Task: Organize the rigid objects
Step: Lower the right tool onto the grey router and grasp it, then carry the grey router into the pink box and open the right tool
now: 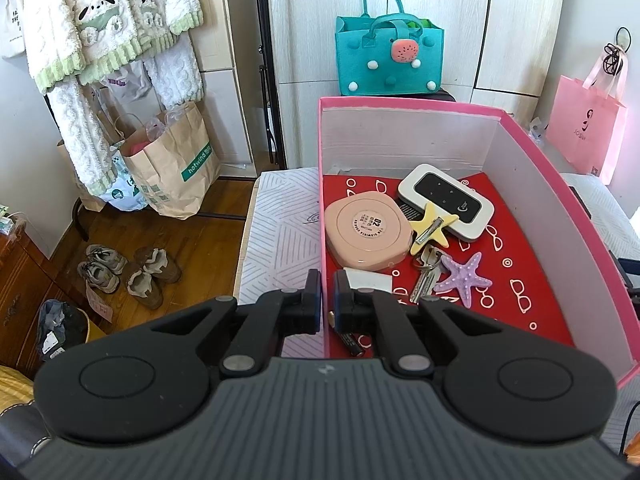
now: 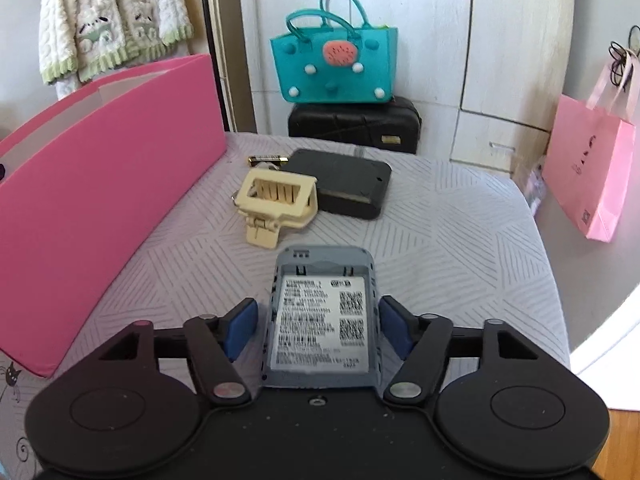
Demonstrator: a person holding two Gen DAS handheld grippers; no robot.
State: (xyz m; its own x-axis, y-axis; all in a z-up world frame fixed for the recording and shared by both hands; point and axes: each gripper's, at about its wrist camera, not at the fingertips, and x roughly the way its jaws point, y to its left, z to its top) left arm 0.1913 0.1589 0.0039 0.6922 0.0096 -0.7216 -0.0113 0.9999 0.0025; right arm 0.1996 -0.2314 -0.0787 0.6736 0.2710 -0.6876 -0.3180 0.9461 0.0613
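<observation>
The left wrist view looks down into a pink box (image 1: 520, 184) with a red patterned floor, resting on a bed (image 1: 280, 232) covered in a grey striped sheet. The left gripper (image 1: 327, 300) straddles the box's near left wall, its fingers nearly together with the wall's top edge in the narrow gap; whether they actually pinch it cannot be told. Only this view shows what is inside the box: a round pink case (image 1: 368, 232), a white and black pocket router (image 1: 446, 200), a yellow star hair clip (image 1: 432, 224), a bunch of keys (image 1: 426, 276), a purple starfish (image 1: 464, 280), a white card (image 1: 370, 280) and a small battery (image 1: 352, 340) near the fingers.

The right wrist view sees the same box (image 2: 108, 184) only from outside, at its left. The right gripper (image 2: 318, 330) has its fingers apart, one on each side of a grey-blue labelled device (image 2: 320, 320) lying on the bed (image 2: 460, 240), with a slim gap at both sides. Beyond it lie a cream claw hair clip (image 2: 276, 200), a black flat device (image 2: 348, 184) and another battery (image 2: 268, 158)
</observation>
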